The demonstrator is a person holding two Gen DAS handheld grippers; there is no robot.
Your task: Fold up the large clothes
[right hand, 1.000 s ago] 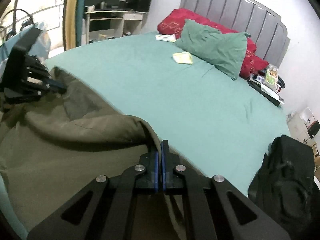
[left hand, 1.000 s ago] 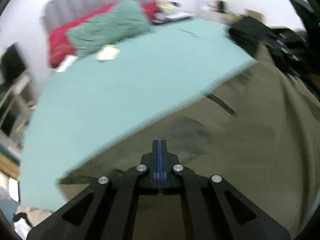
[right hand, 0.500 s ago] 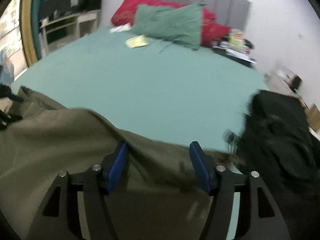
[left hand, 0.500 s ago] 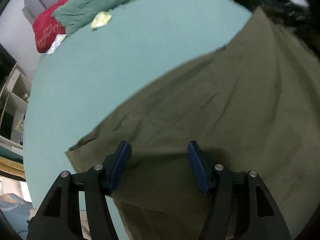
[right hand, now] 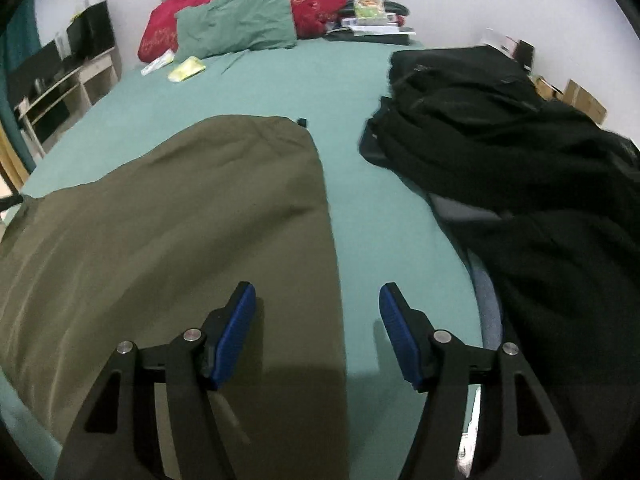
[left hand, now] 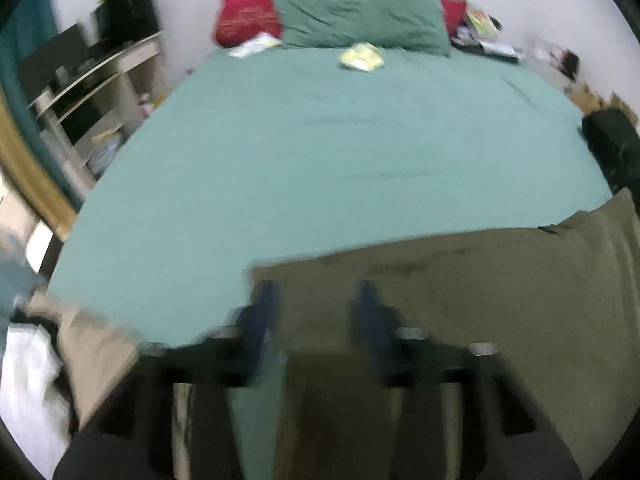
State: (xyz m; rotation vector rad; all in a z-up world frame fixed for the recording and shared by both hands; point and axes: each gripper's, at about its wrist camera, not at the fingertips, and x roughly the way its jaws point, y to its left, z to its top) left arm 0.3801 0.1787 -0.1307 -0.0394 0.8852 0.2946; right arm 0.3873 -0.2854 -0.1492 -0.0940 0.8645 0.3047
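Note:
A large olive-green garment (left hand: 480, 300) lies spread flat on the teal bed sheet (left hand: 320, 160). In the blurred left wrist view my left gripper (left hand: 317, 296) hovers over the garment's left edge. Its jaws stand apart and are closing; cloth shows below the gap, but the pads do not press on it. In the right wrist view my right gripper (right hand: 317, 294) is open above the right edge of the garment (right hand: 180, 220). One fingertip is over the cloth, the other over bare sheet (right hand: 380, 220), and it holds nothing.
A heap of black clothes (right hand: 500, 140) fills the bed's right side. Green pillow (right hand: 240, 24), red pillows (right hand: 160, 36) and a yellow packet (right hand: 186, 69) lie at the headboard. A shelf unit (left hand: 92, 92) stands left of the bed; pale cloth (left hand: 92, 348) lies at its near left corner.
Both grippers were shut on the olive garment a second ago and have opened and let it go. The garment now lies flat, and both hands have swung and rolled to new viewpoints.

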